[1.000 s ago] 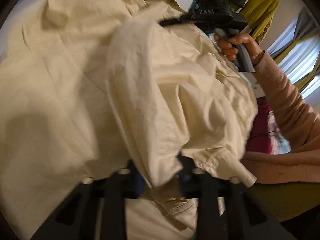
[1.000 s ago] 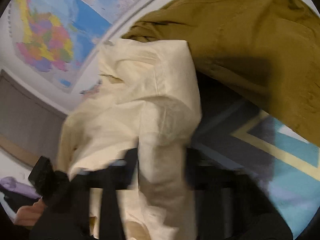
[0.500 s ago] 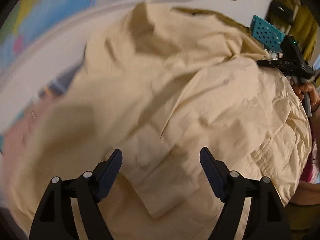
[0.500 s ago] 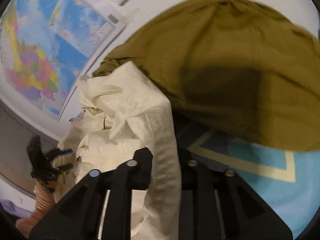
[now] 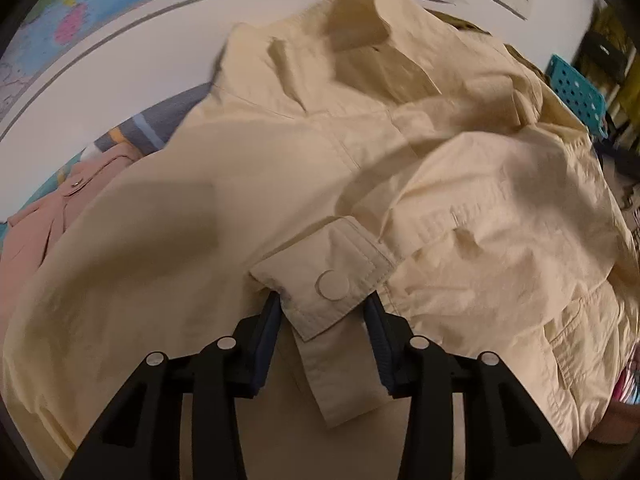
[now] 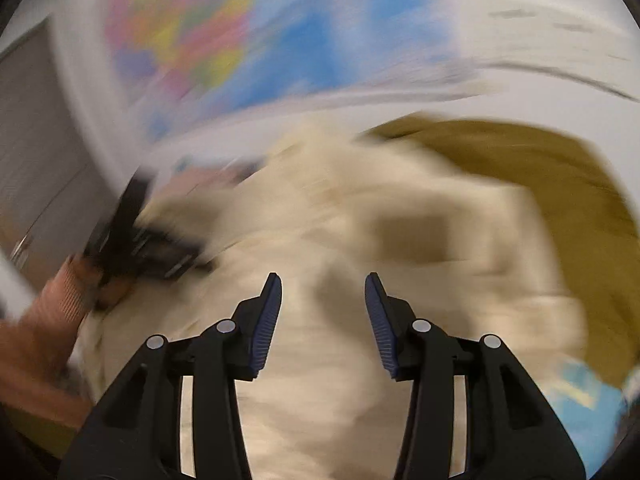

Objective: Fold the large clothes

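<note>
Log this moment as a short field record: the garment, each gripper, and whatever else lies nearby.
garment: cream jacket, spread out rumpled, collar at the far end
cuff: buttoned cuff lies between the left gripper's fingers
left gripper: left gripper, jaws apart around the cuff, not clamped
right gripper: right gripper, open, nothing between the fingers; view heavily blurred
other clothes: pink garment to the left, olive garment beyond the jacket
background: wall map
</note>
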Demonstrator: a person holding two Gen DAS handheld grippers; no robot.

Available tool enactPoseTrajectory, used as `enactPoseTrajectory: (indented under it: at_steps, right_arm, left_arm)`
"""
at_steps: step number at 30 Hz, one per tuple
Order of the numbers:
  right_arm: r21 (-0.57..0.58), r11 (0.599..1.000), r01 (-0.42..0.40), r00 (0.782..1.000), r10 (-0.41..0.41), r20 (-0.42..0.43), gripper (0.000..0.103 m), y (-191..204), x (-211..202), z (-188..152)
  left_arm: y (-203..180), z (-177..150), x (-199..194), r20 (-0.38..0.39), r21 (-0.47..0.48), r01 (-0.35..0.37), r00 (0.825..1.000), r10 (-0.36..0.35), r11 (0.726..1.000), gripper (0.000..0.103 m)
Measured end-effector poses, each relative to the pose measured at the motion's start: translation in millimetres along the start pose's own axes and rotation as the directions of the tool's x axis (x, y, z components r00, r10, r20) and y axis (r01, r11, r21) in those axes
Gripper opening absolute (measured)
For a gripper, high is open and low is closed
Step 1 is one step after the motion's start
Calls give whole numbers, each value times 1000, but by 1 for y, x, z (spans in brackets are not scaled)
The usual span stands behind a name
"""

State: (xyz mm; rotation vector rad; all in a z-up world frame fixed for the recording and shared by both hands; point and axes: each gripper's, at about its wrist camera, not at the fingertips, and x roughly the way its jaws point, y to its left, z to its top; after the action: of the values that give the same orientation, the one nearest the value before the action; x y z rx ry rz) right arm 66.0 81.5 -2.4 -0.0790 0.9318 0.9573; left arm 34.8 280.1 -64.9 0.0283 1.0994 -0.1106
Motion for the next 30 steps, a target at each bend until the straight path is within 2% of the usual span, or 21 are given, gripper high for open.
enactPoseTrajectory:
  at_steps: [1,4,6,7,8,10,12,14,16,18,19,21,23,26,27,28,29,30]
  right_arm:
    - [-34,999,-33,998,32,-50,43,15,25,0]
    - [-55,996,-73,987,64,-149,43,32,77,0]
    - [-67,997,-29,983,17,-184,43,32,102,-2]
    - [-47,999,-12,979,2,-205,43,27,113,-3]
    - [-7,1000,-11,974,10,-224,44,20,120,-3]
    - [56,998,-20,977,32,-213,44,14,118,0]
    - [36,998,-50,986,55,-155,47,28,99,6]
    - [12,989,-150,982,150,-112,53,51,80,7]
    - [-54,953,-298,950,290,-120,60,92,70,3]
    - [-108,903,-415,902,394,-176,61,131,75,-5]
    - [-127,872,-474,869,439,-229,61,155,83,-11]
    - [-133,827,-547,815,489,-312,61,189,99,-26]
    - [-132,794,-594,772,516,-371,61,212,115,-35]
    - [-137,780,-610,746,507,-432,60,235,134,-52]
    - [-151,784,-603,751,493,-439,46,236,133,-56]
    - [-150,782,-605,747,492,-447,33,238,136,-54]
    - [-118,772,-624,729,521,-444,9,236,135,-47]
    - [-112,768,-631,729,536,-427,6,233,127,-40]
  left_arm:
    - [-1,-3,-6,16,-2,-9,1000,9,1000,46]
    - [1,-14,-42,105,2,5,994,-5,1000,64]
    - [8,-27,-78,191,3,-12,982,11,1000,67]
    - [9,-31,-90,215,-4,-17,977,18,1000,73]
    - [15,-39,-106,244,-18,-23,969,27,1000,75]
    - [27,-54,-129,281,-48,-37,958,49,998,75]
    - [36,-65,-142,305,-83,-61,949,84,995,75]
    - [51,-76,-152,322,-116,-52,943,87,992,75]
    - [64,-87,-157,330,-159,-55,938,106,986,75]
    - [73,-93,-158,339,-189,-49,934,112,981,75]
    - [77,-96,-158,347,-203,-30,932,101,979,75]
    - [83,-100,-158,352,-225,-14,931,95,974,75]
    - [82,-102,-157,361,-227,-4,929,88,974,75]
    - [81,-108,-160,368,-225,3,926,82,974,75]
    - [81,-110,-160,372,-223,9,925,76,975,75]
    - [81,-112,-162,376,-224,18,924,70,975,75]
    - [80,-113,-163,380,-223,22,923,66,975,75]
    - [80,-114,-164,383,-219,24,922,64,975,75]
